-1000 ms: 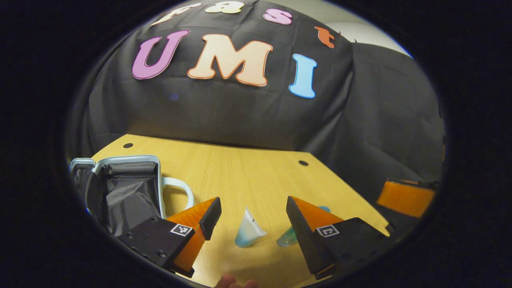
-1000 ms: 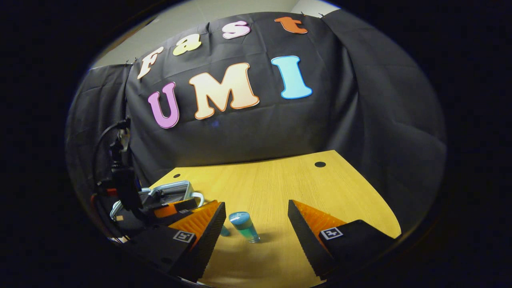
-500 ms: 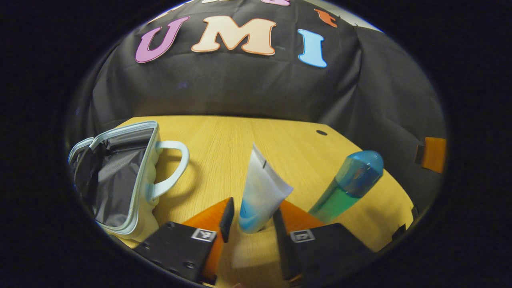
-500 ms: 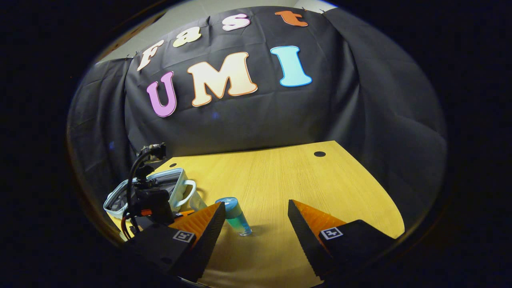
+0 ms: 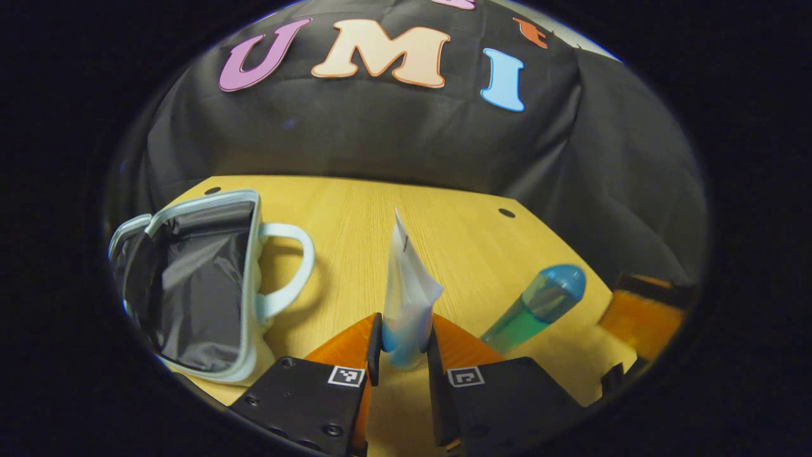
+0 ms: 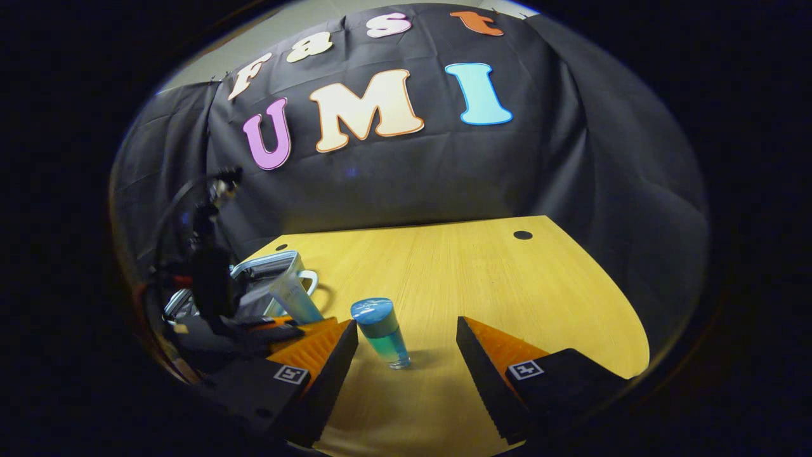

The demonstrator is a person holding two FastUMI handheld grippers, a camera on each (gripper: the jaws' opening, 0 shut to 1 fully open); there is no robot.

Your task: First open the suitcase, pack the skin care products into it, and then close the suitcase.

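Your left gripper (image 5: 404, 346) clamps the blue base of a white squeeze tube (image 5: 406, 298), its print too small to read. At nine o'clock, the open pale-blue zip suitcase (image 5: 196, 285) lies partly cut off. Your right gripper (image 6: 406, 349) gapes around an upright blue-capped green bottle (image 6: 380, 333) on the yellow wooden table (image 6: 482, 279).

I find no wording I can read. My left tongs (image 5: 403, 352) carry a small square black-and-white coded marker on each finger mount, a pattern and no letters. My right tongs (image 6: 407, 355) carry the same kind of markers. The tube (image 5: 406, 298) between my left fingers shows a tiny dark mark near its top, too small to read.
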